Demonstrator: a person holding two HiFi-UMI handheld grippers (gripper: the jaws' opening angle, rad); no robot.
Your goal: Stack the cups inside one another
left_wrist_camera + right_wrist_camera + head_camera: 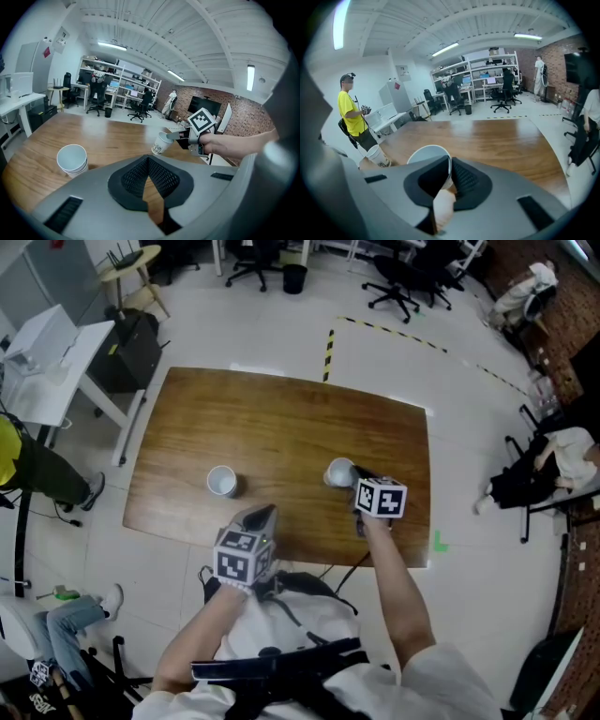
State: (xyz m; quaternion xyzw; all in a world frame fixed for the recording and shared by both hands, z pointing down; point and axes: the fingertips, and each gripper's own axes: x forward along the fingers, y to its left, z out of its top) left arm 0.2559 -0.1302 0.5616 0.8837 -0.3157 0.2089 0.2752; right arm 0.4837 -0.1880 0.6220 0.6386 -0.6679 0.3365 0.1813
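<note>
A white paper cup is tilted over the right half of the wooden table. My right gripper is shut on its rim. In the right gripper view one pad is inside the cup and the other outside, at my right gripper. The left gripper view shows the same cup leaning, pinched by the right gripper. A second white cup, seemingly a nested pair, stands upright on the left half. My left gripper hovers near the front edge, its pads together and holding nothing.
A person in a yellow shirt stands beyond the table's left side, next to a white desk. Another person sits at the lower left. Office chairs and shelves line the far end. Bags lie on the floor at right.
</note>
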